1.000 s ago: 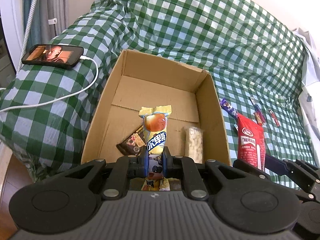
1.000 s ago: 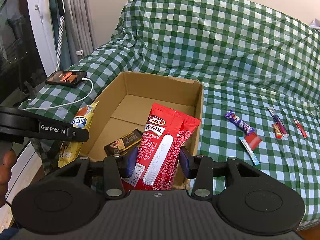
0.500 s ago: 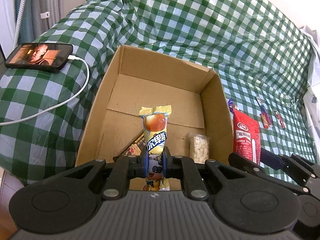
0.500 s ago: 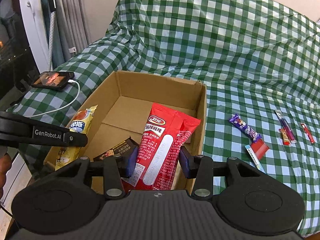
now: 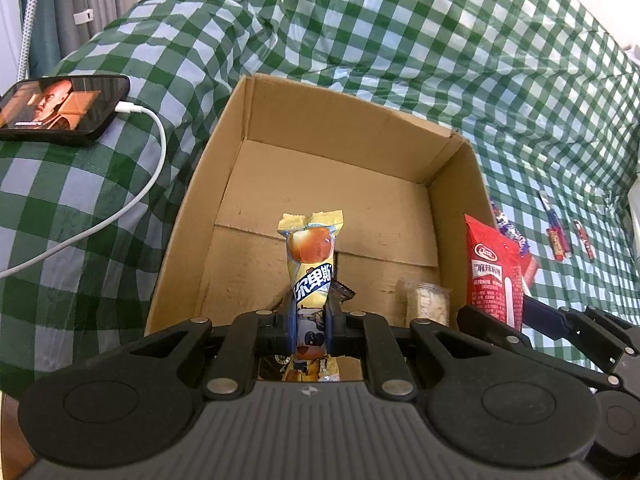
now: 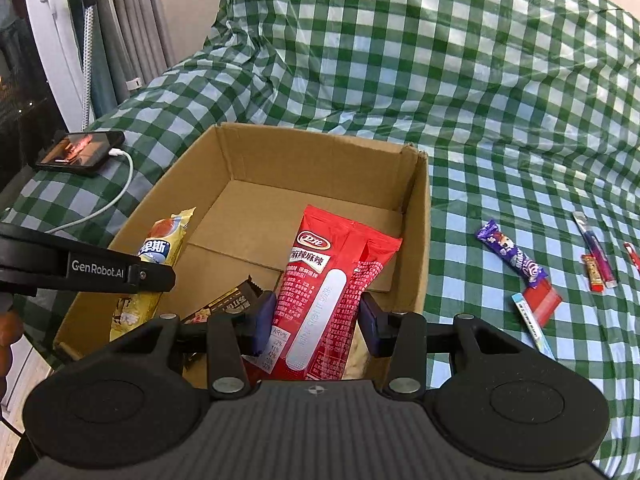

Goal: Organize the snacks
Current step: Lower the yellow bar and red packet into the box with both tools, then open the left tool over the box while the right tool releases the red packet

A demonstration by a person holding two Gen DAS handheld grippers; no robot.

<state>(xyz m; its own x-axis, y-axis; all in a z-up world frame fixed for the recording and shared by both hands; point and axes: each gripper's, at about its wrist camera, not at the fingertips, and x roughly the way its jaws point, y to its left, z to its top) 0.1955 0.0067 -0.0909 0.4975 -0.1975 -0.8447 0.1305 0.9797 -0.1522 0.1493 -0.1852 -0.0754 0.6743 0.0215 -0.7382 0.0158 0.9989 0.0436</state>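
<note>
My left gripper [image 5: 311,322] is shut on a yellow snack packet [image 5: 311,264] and holds it upright over the near part of an open cardboard box [image 5: 352,128]. My right gripper [image 6: 314,316] is shut on a red snack bag [image 6: 324,280], held over the box's near right side [image 6: 420,240]. A dark chocolate bar [image 6: 232,300] and a clear pack of pale snacks [image 5: 426,302] lie on the box floor. The left gripper and yellow packet [image 6: 160,252] also show in the right wrist view; the red bag [image 5: 496,276] shows in the left wrist view.
The box sits on a green checked cloth [image 6: 460,100]. Right of it lie a purple bar [image 6: 512,256], a red and blue packet [image 6: 536,308] and several thin sticks [image 6: 596,256]. A phone [image 5: 60,106] with a white cable [image 5: 120,208] lies to the left.
Both grippers have moved forward and closer over the box, each still holding its snack. The box looks larger in both views.
</note>
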